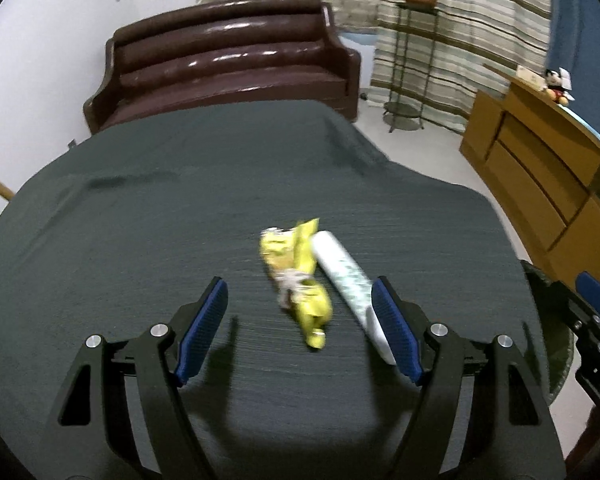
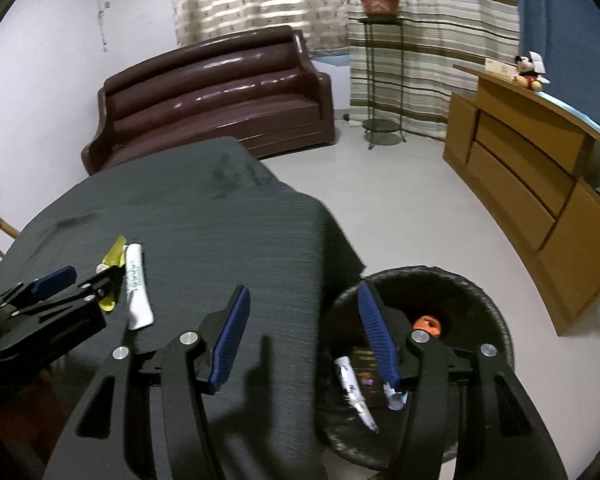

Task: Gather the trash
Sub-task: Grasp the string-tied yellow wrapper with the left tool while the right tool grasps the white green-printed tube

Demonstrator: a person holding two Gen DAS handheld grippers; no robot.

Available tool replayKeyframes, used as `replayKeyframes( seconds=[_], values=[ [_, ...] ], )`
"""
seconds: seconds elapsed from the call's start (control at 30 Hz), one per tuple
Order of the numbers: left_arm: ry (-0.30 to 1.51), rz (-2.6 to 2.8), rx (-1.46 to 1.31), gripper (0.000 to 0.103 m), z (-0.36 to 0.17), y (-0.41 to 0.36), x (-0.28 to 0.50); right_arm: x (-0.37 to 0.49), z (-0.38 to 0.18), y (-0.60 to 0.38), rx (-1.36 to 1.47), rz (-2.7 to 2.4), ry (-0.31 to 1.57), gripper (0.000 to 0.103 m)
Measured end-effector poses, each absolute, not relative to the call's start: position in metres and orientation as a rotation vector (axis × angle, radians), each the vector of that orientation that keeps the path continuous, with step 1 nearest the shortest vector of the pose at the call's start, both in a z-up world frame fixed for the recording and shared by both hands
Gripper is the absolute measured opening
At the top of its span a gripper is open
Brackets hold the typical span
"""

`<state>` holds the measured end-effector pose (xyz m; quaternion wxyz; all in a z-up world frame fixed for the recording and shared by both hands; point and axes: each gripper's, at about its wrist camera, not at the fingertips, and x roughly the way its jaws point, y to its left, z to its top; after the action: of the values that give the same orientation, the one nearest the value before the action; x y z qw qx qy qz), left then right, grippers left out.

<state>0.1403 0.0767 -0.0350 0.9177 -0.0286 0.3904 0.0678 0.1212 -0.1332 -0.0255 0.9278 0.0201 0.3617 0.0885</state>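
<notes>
Yellow wrapper [image 1: 296, 276] between spread left fingers [image 1: 202, 330]

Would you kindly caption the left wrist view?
Open left gripper nearing yellow wrapper and white tube on dark tablecloth.

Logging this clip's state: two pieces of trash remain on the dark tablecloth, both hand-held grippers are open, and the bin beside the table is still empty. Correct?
Not quite: the bin is not empty. The right wrist view shows an orange item and white wrappers inside. The yellow wrapper and white tube lie on the tablecloth, and left hand-held gripper and right hand-held gripper are open.
</notes>
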Motion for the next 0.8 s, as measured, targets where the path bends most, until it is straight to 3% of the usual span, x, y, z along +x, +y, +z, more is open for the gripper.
replayKeyframes(
  seconds=[0.37, 0.5, 0.6, 0.73, 0.8],
  values=[
    [0.877, 0.105, -0.077, 0.072, -0.044, 0.091, 0.156, 0.135, -0.030, -0.100, 0.004, 0.242, 0.773, 0.056],
    [0.896, 0.071, -0.058, 0.055, -0.046, 0.095, 0.162, 0.137, -0.031, -0.092, -0.007, 0.254, 0.780, 0.056],
    [0.903, 0.041, -0.070, 0.054, -0.046, 0.099, 0.162, 0.139, -0.031, -0.086, -0.016, 0.261, 0.784, 0.056],
    [0.898, 0.013, -0.046, 0.042, -0.047, 0.097, 0.163, 0.142, -0.032, -0.077, -0.026, 0.272, 0.791, 0.056],
    [0.891, 0.007, -0.033, 0.031, -0.047, 0.098, 0.163, 0.144, -0.032, -0.074, -0.032, 0.277, 0.794, 0.056]
  ],
)
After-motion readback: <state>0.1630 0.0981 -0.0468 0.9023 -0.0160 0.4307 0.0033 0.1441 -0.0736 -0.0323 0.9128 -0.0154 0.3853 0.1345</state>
